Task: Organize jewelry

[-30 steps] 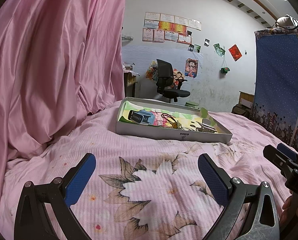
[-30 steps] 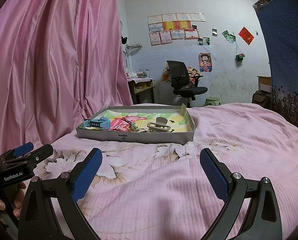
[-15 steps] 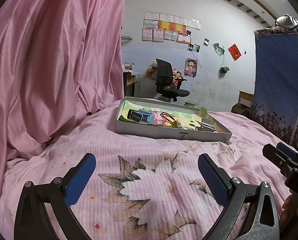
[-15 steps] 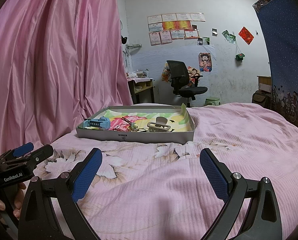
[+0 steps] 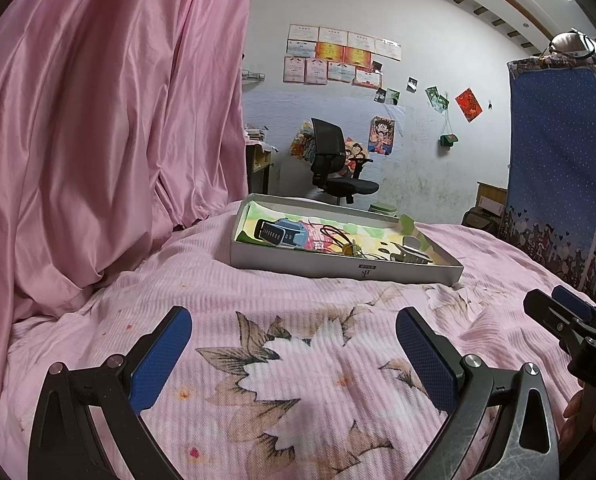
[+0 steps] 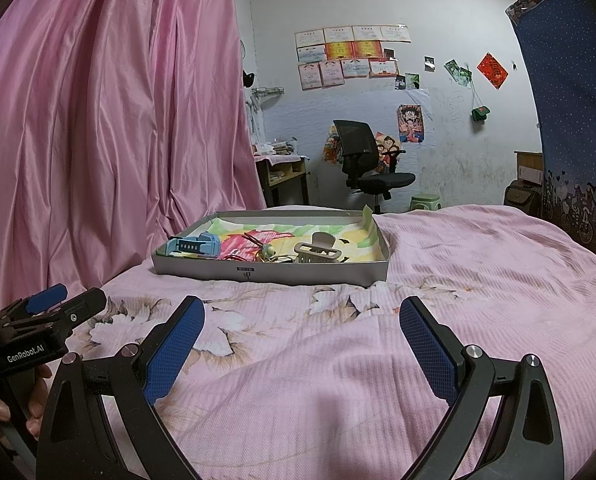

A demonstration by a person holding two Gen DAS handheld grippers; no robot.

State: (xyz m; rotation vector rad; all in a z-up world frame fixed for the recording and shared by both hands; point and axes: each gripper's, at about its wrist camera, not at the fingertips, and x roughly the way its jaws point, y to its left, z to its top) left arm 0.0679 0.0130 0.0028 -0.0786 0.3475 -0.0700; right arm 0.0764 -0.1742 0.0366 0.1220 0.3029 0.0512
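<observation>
Grey tray (image 6: 274, 274) at 12 o'clock on pink bed (image 6: 477, 280); left gripper (image 5: 294, 340) and right gripper (image 6: 301, 330) both spread, empty.

tray (image 5: 337, 270) on bedspread (image 5: 298, 320), frame centre | watch (image 5: 282, 234) in tray's left end, hair clip (image 5: 411, 252) in right end, cords (image 5: 337, 238) between | curtain (image 5: 98, 140) left | chair (image 5: 333, 164) behind tray | grippers low foreground

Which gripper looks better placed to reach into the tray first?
Probably the right gripper: its view faces the tray nearly head-on, with the hair claw ahead. The left gripper sees the tray off to its right. Both are open, empty and short of it.
</observation>
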